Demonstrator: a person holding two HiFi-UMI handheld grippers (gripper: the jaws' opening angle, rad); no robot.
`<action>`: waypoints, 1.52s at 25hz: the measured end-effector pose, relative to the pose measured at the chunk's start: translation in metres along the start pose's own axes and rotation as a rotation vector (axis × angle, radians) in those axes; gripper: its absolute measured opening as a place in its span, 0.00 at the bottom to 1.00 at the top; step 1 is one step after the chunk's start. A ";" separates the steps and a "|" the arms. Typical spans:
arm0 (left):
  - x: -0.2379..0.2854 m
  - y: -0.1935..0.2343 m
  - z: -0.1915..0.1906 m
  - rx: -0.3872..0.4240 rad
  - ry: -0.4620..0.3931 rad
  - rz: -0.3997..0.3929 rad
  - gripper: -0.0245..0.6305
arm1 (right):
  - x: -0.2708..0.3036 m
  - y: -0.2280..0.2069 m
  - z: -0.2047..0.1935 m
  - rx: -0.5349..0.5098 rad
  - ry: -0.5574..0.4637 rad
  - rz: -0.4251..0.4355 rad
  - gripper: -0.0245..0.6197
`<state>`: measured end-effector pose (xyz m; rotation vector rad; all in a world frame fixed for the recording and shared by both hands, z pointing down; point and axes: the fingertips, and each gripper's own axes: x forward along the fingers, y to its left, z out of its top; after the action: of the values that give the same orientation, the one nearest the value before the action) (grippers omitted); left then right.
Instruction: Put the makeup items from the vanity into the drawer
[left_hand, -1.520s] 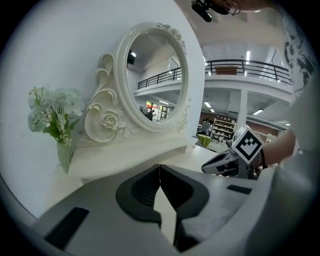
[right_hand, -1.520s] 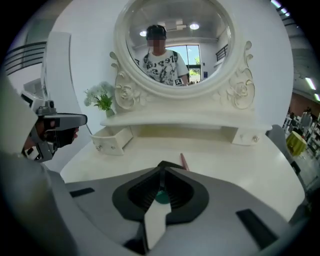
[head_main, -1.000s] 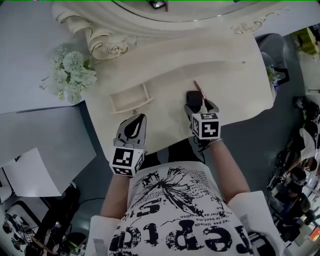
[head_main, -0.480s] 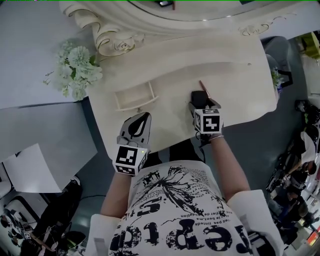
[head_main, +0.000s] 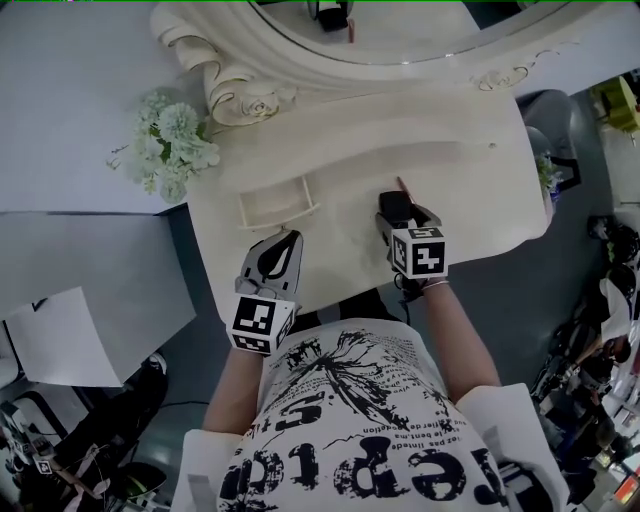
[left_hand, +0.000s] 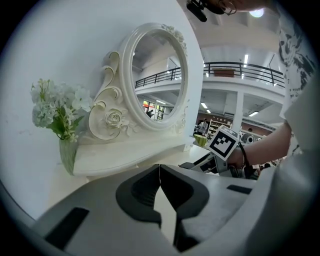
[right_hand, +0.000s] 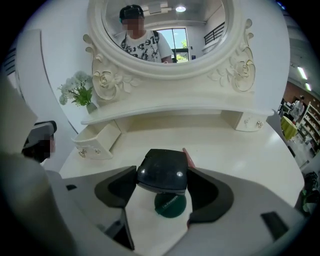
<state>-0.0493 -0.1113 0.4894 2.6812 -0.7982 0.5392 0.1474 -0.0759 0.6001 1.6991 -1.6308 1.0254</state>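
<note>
- Cream tabletop (head_main: 480, 170) of a vanity with an oval mirror (head_main: 420, 25) at the back; white flowers (head_main: 170, 145) stand left of the drawer (head_main: 278, 207).
- Drawer is pulled open; nothing shows inside it.
- Right hand-held gripper (head_main: 398, 215) is clamped on a black compact (right_hand: 162, 172), off to the right of the drawer and not yet over it.
- A pink pencil (right_hand: 189, 157) lies just beyond the compact, farther from the drawer; a round green item (right_hand: 170, 206) shows under the compact.
- Left hand-held gripper (left_hand: 160, 172) is closed on nothing, just in front of the drawer.
- Judged early: one item grasped, none stowed, at least the pencil left.
</note>
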 end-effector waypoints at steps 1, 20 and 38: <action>-0.003 0.001 0.002 0.001 -0.006 0.005 0.07 | -0.004 0.004 0.006 -0.008 -0.015 0.009 0.56; -0.083 0.048 0.025 -0.026 -0.141 0.216 0.07 | -0.013 0.169 0.078 -0.317 -0.104 0.303 0.56; -0.133 0.095 0.004 -0.066 -0.138 0.330 0.07 | 0.029 0.236 0.073 -0.455 -0.073 0.326 0.56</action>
<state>-0.2057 -0.1273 0.4442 2.5602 -1.2872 0.3944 -0.0771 -0.1752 0.5588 1.2077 -2.0484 0.6632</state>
